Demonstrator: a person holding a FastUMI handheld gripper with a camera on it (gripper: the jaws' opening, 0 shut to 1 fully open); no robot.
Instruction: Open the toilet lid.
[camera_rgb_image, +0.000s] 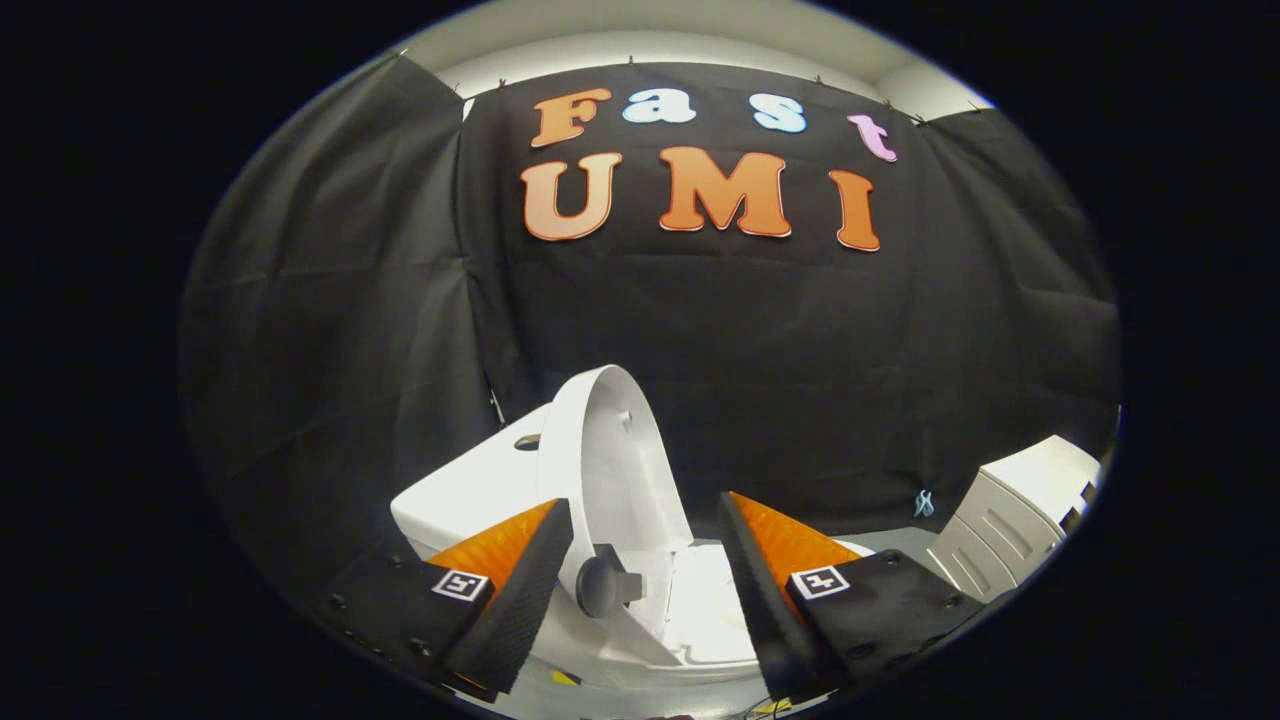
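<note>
The claw (640, 560), nearest, is released with its 2 fingers spread on either side of the raised toilet lid (615, 450), which stands upright against the tank (480, 490), so a careless nudge could probably tip it shut.

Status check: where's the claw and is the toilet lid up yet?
Claw open, holding nothing. Toilet lid raised upright, just ahead between the fingers. Nothing in the way.

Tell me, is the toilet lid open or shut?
Open: the toilet lid stands raised against the tank, underside facing the open gripper, whose fingers touch nothing.
</note>
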